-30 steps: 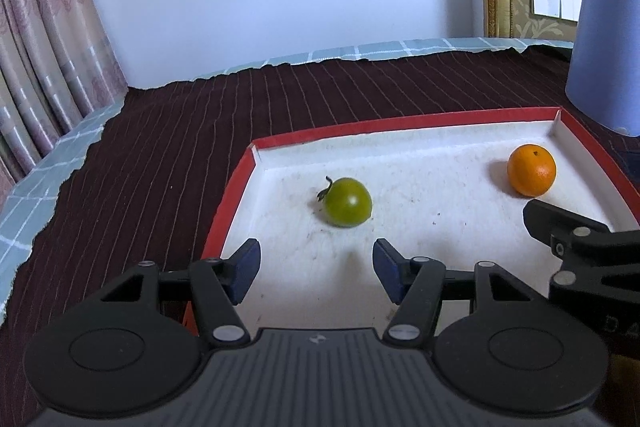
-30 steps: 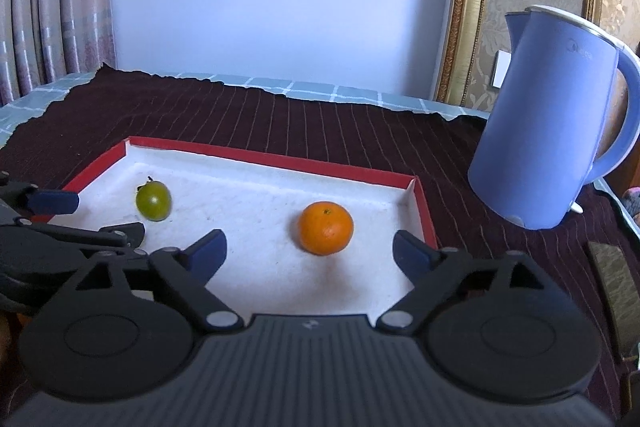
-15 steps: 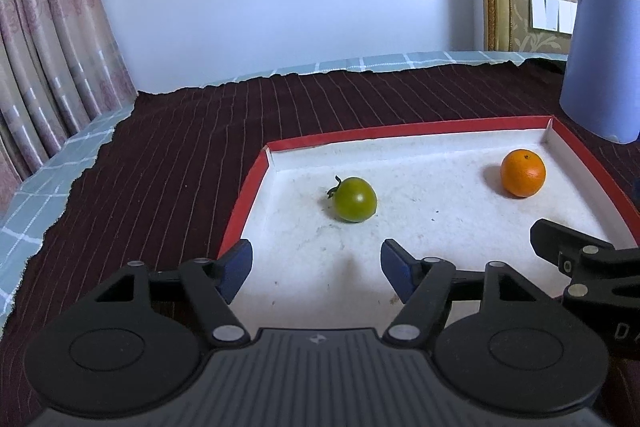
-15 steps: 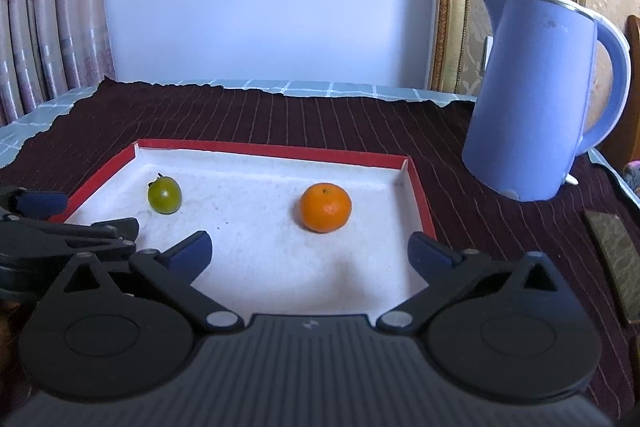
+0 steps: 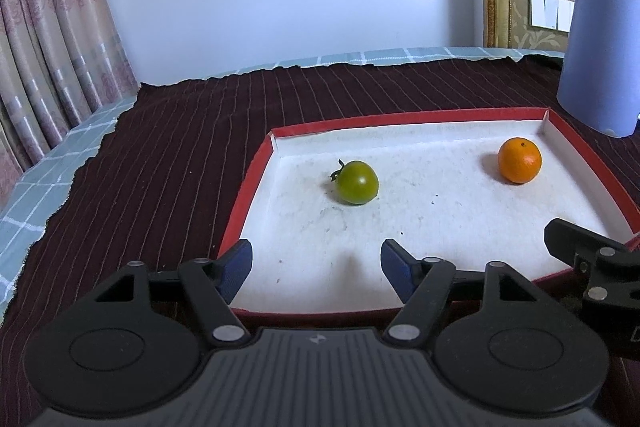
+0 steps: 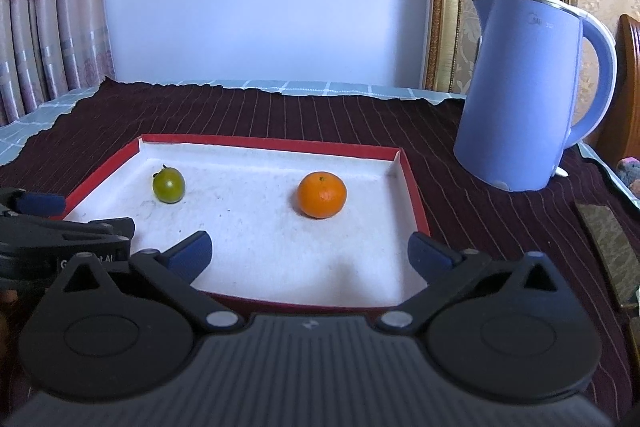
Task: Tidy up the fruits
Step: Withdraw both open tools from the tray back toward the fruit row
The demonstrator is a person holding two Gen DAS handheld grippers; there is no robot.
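Observation:
A green tomato (image 5: 357, 183) and an orange (image 5: 519, 160) lie apart in a shallow red-rimmed white tray (image 5: 408, 118). My left gripper (image 5: 316, 263) is open and empty at the tray's near left edge, short of the tomato. In the right wrist view the tomato (image 6: 169, 185) lies left and the orange (image 6: 321, 195) in the middle of the tray (image 6: 272, 142). My right gripper (image 6: 310, 251) is open and empty over the tray's near edge, in front of the orange. The left gripper's fingers (image 6: 38, 203) show at the left.
A blue electric kettle (image 6: 524, 95) stands on the dark striped cloth (image 5: 168, 147) to the right of the tray. A flat dark object (image 6: 610, 239) lies at the far right. Curtains (image 5: 48, 39) hang at the left, a wall behind.
Both grippers have drawn back and risen from the tray, so the fruits look farther off. Both stay open. The fruits have not moved.

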